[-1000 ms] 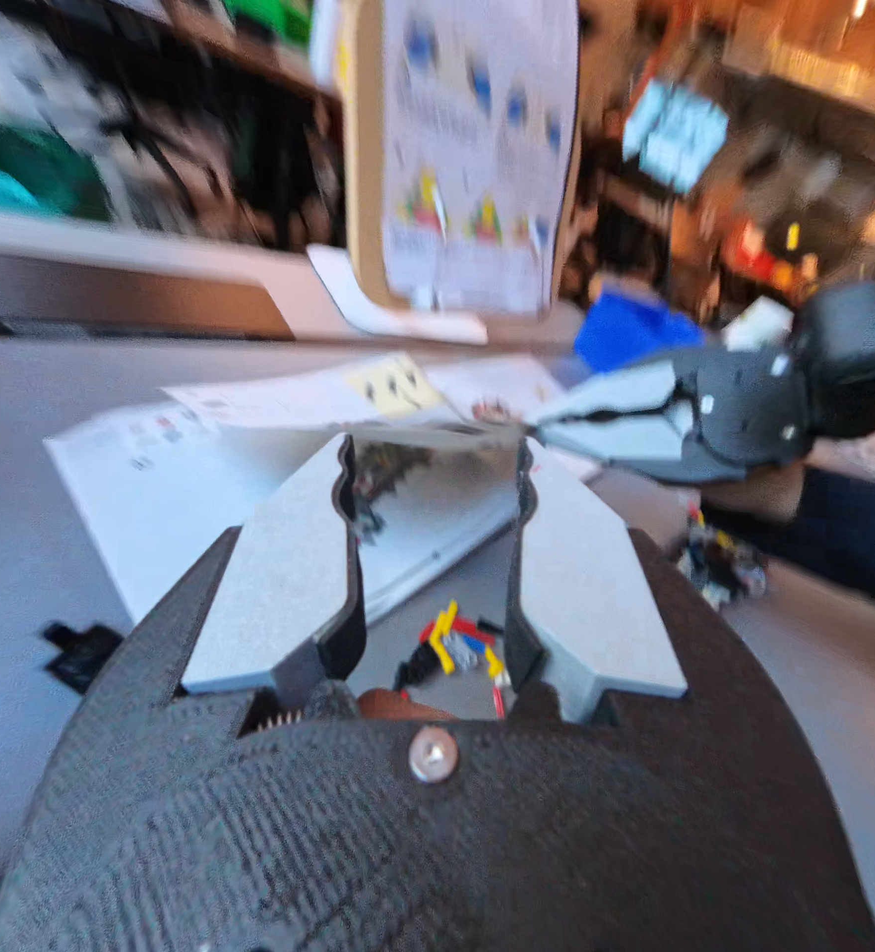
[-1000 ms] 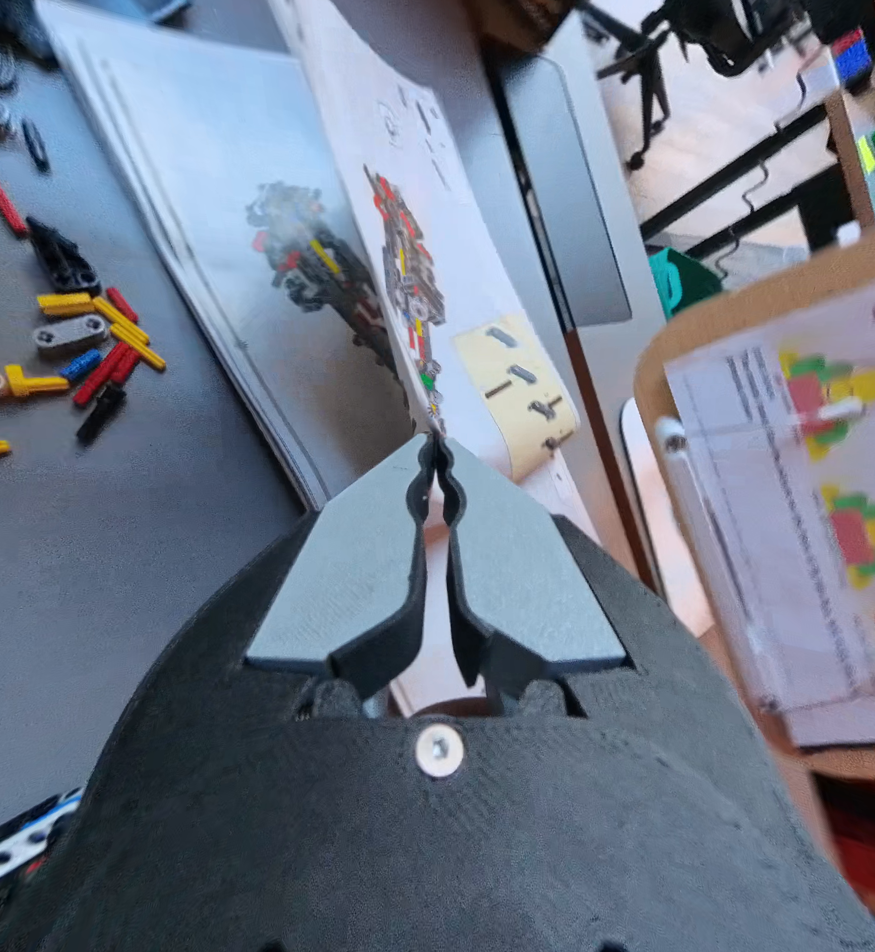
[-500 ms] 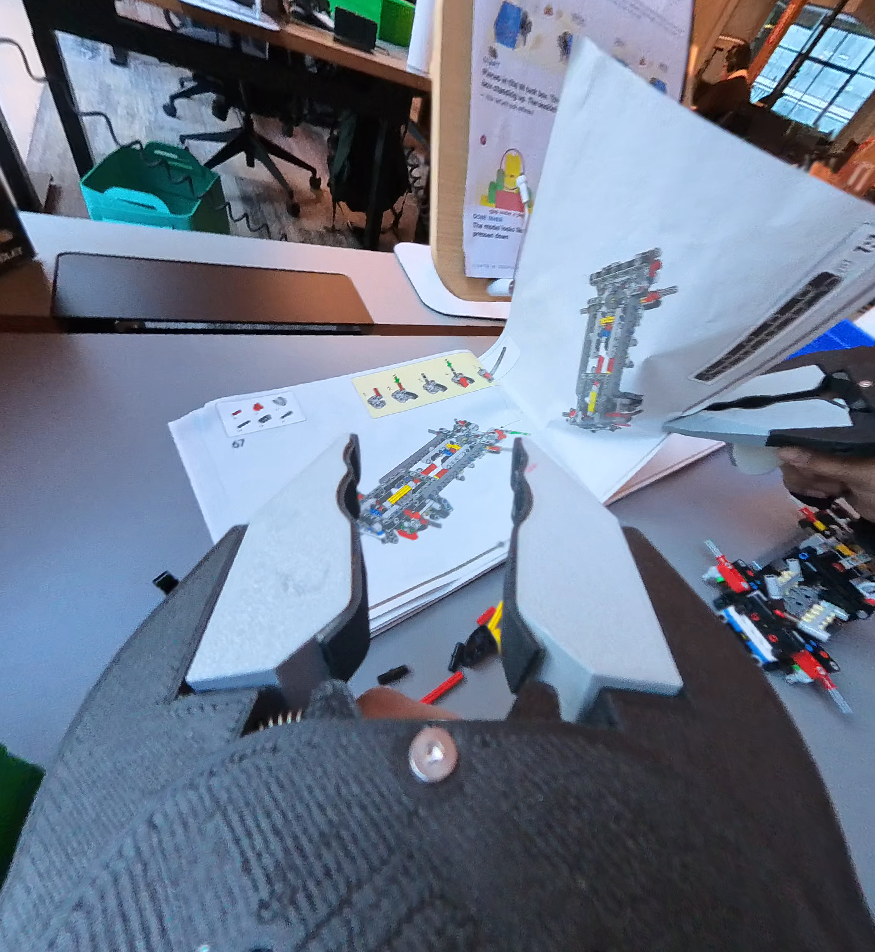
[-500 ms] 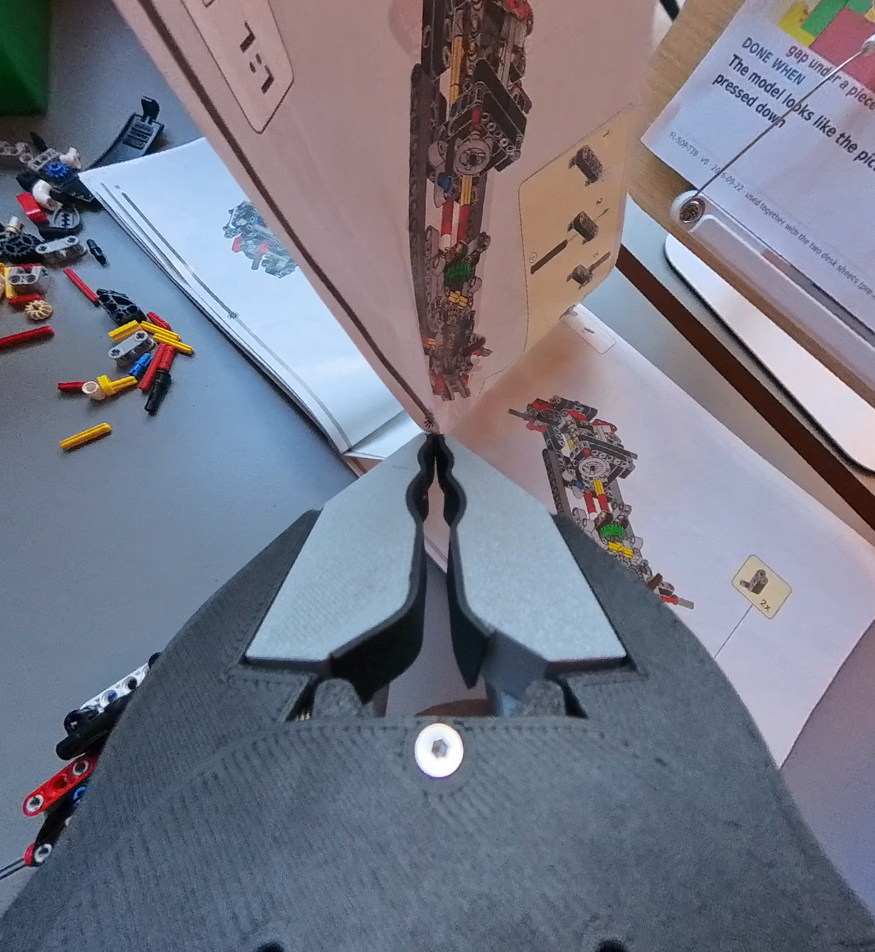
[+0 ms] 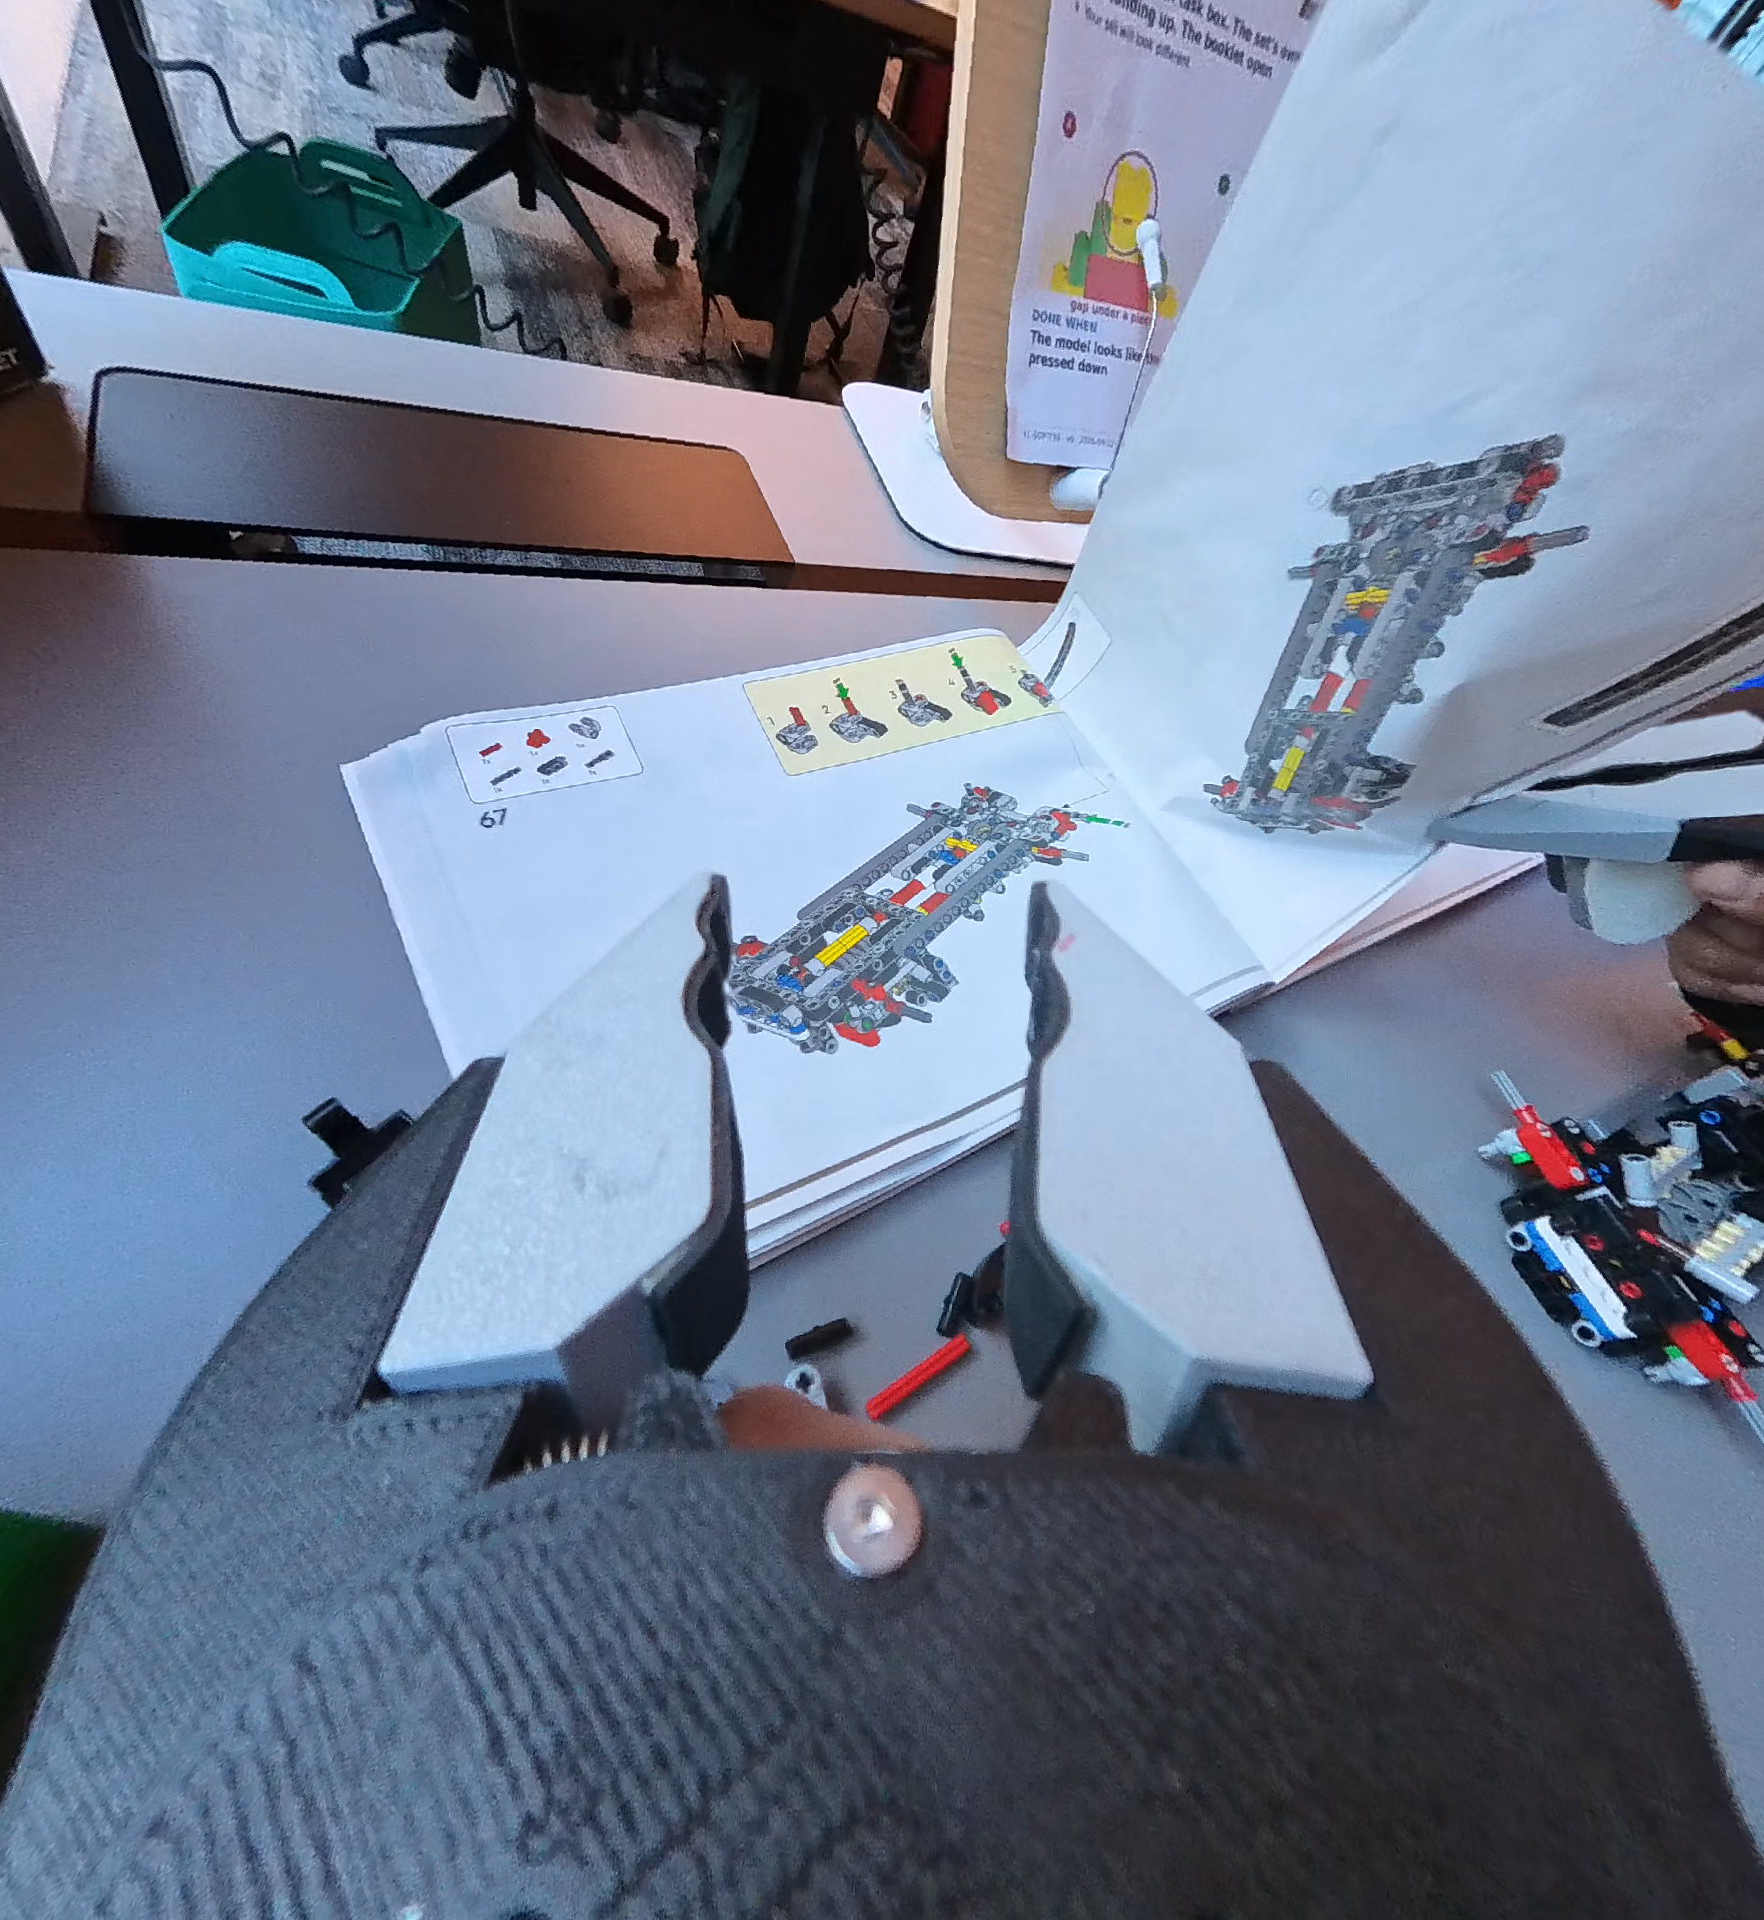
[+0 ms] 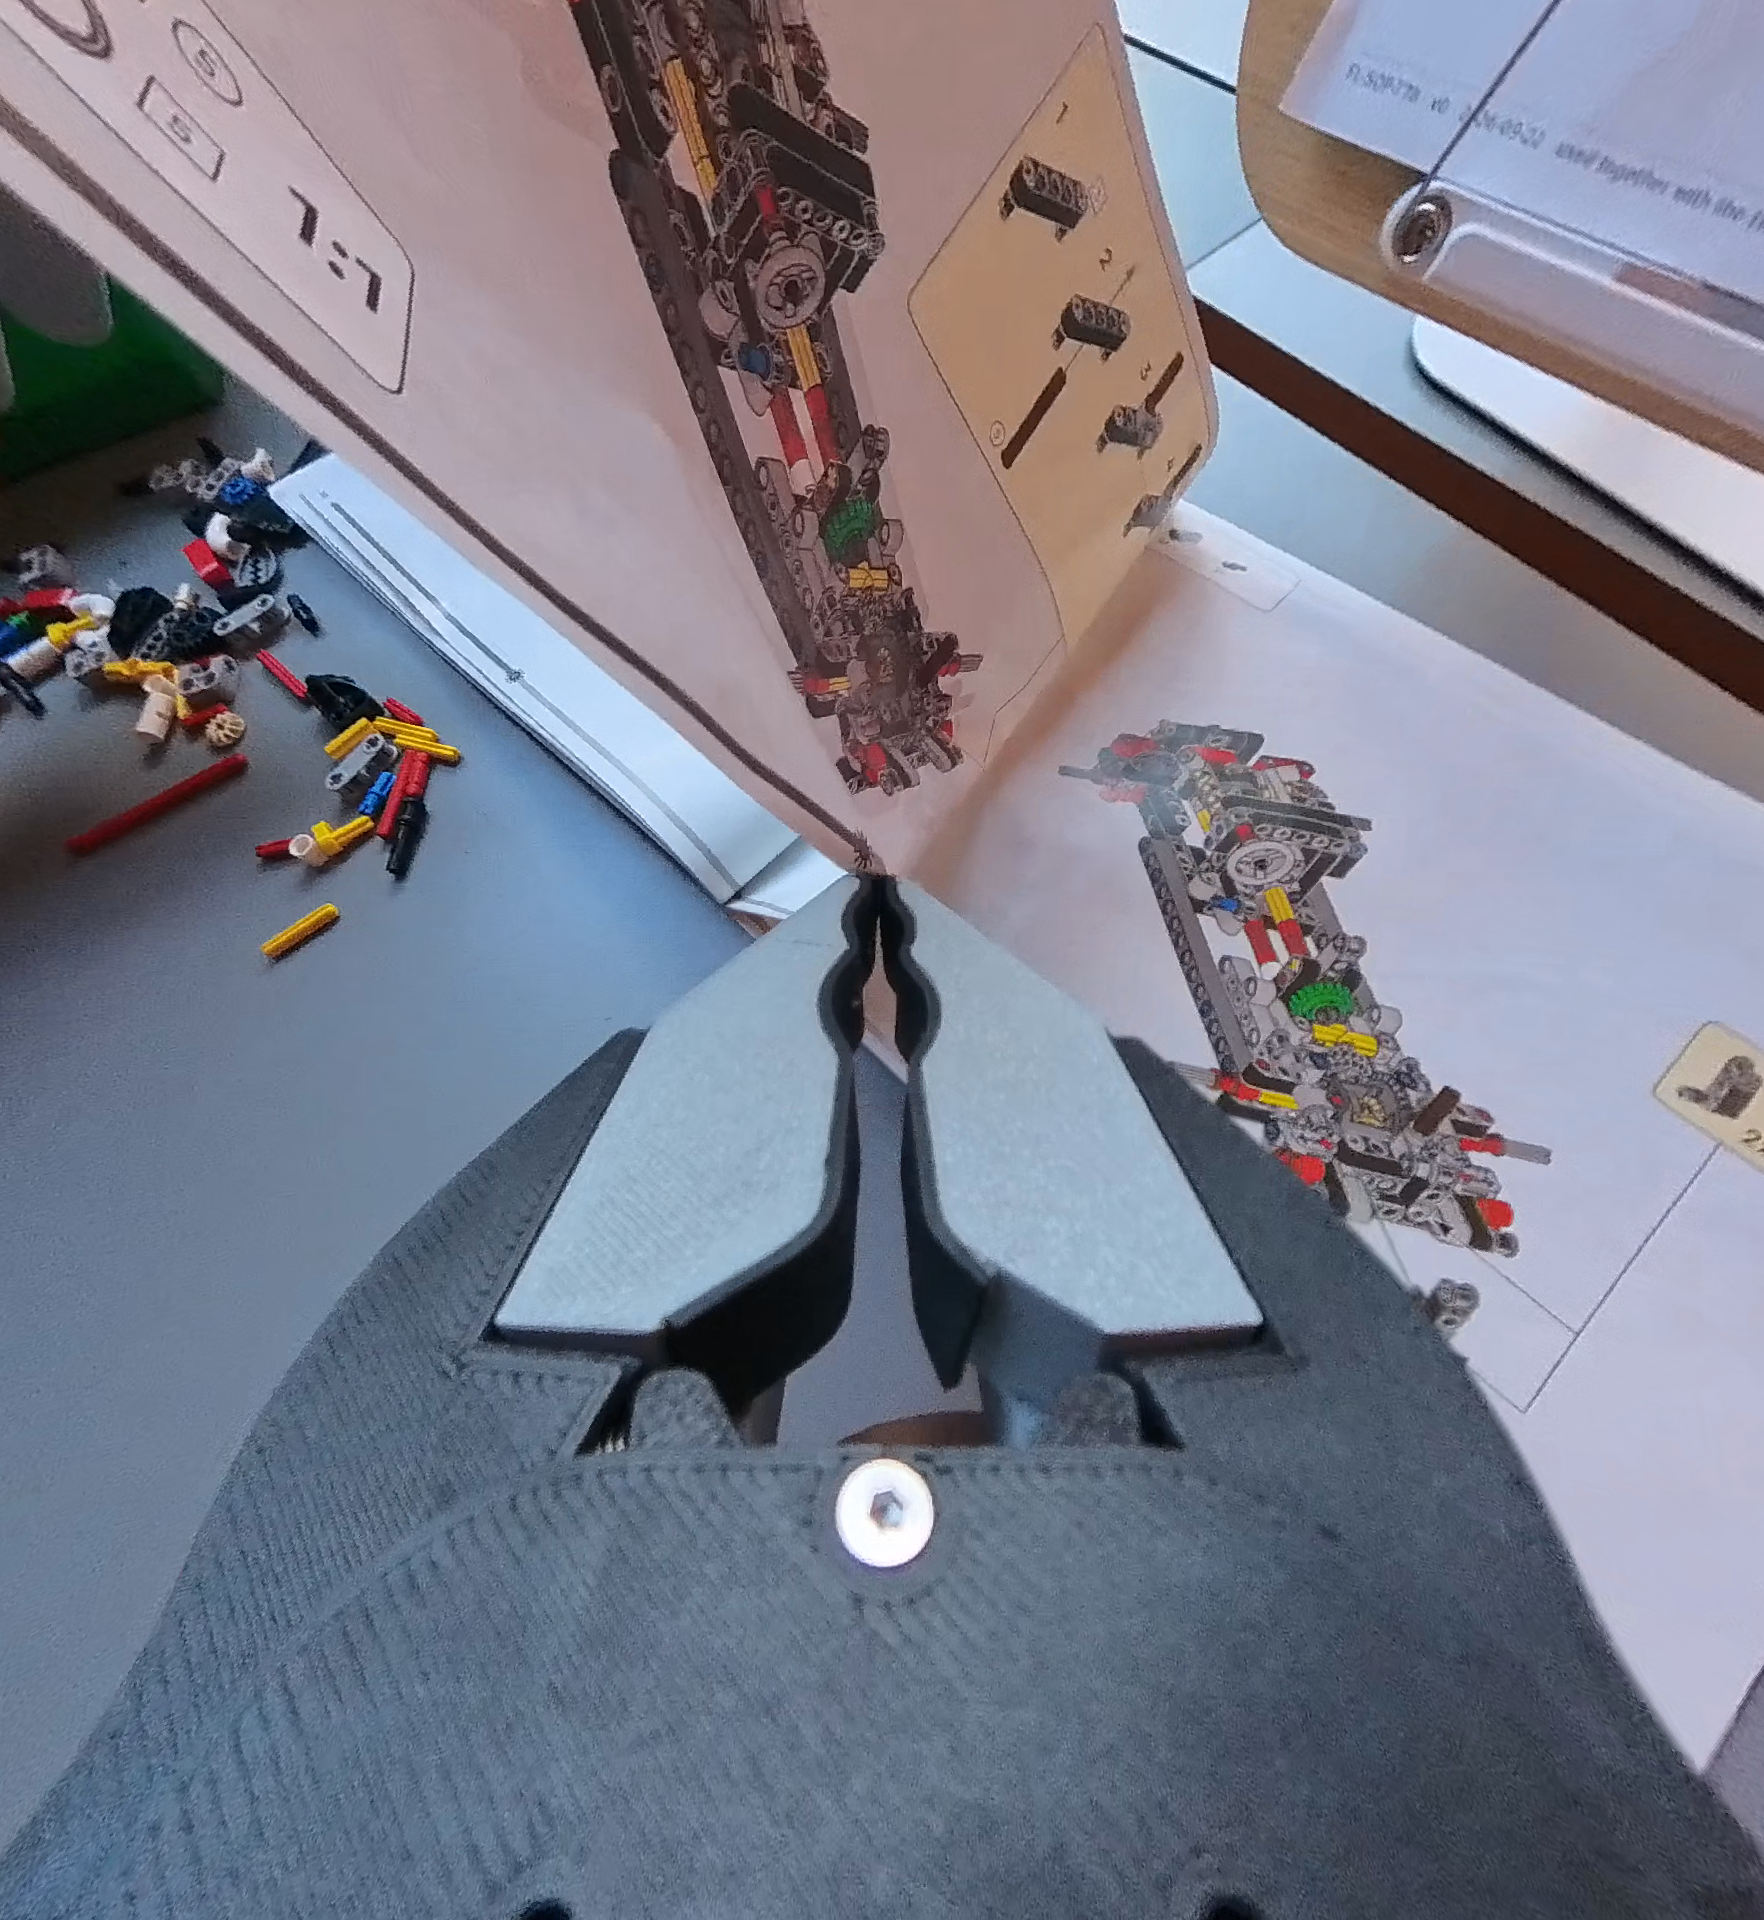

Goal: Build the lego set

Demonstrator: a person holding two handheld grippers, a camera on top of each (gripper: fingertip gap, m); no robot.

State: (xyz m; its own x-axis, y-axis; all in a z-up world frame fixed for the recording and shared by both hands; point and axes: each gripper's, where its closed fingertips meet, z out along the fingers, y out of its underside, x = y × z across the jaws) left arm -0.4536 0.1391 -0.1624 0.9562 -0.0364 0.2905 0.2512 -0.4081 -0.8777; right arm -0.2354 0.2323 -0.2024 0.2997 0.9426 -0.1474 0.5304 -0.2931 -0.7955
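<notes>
An instruction booklet (image 5: 712,914) lies open on the grey table (image 5: 130,831), its spine running away from the cameras. The right gripper (image 6: 876,883) pinches the corner of one page (image 6: 566,312), lifted nearly upright. The left gripper (image 5: 873,925) hovers spread wide over the flat page, grasping nothing, with loose building pieces (image 5: 914,1361) beneath.
</notes>
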